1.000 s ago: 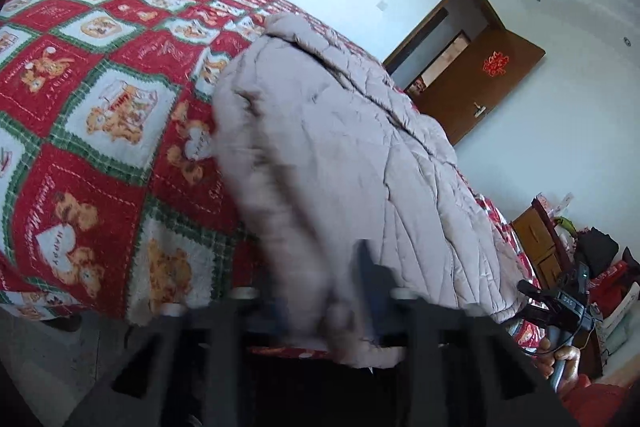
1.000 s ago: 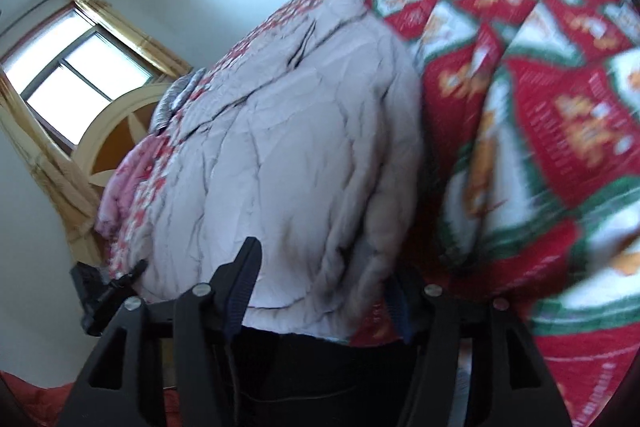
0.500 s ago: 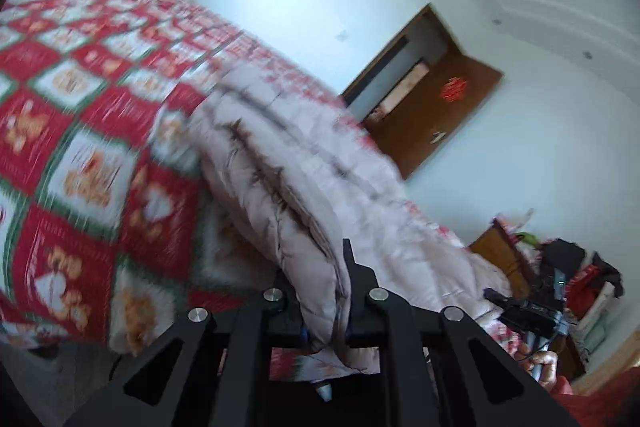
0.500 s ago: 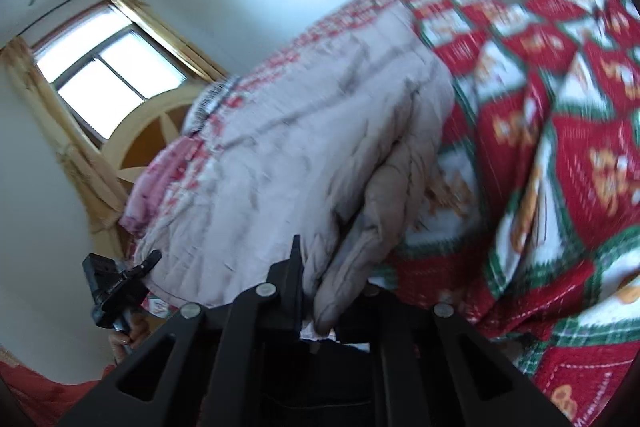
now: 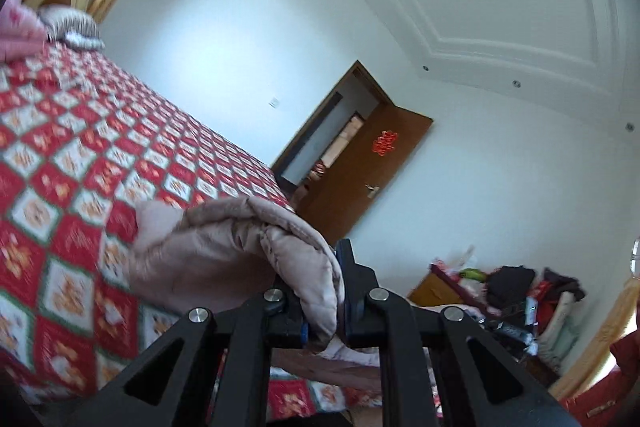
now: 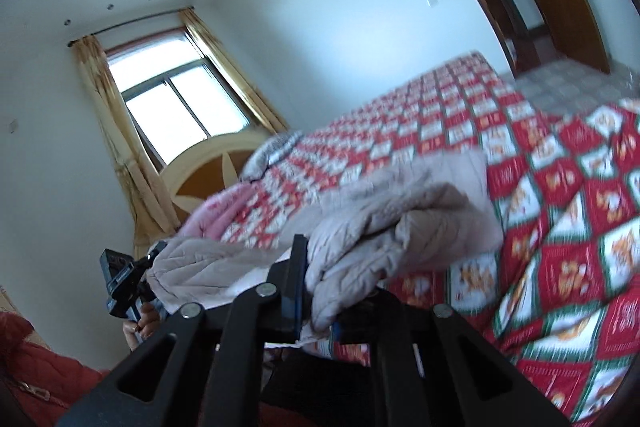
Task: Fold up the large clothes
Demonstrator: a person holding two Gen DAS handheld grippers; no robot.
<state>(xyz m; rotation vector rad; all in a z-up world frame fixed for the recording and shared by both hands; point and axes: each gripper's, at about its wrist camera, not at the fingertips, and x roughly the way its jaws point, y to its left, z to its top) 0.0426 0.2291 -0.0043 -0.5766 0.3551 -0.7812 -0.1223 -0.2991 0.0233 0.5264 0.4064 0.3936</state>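
Between your left tongs [image 5: 322,301] a thick fold of the beige padded coat [image 5: 224,247] was clamped; your right tongs [image 6: 320,301] gripped another fold, the coat bunched over the red checked bed [image 6: 560,227].

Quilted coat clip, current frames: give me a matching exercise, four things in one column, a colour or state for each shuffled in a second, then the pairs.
Things
1. quilted coat
2. bedspread
3. door
4. curtains

Colour or state
A. yellow, drawn aside from the window
B. brown, standing open
C. beige, pinched by the left gripper and the right gripper
D. red, white and green checks, covering the bed

Pairs: 1-C, 2-D, 3-B, 4-A
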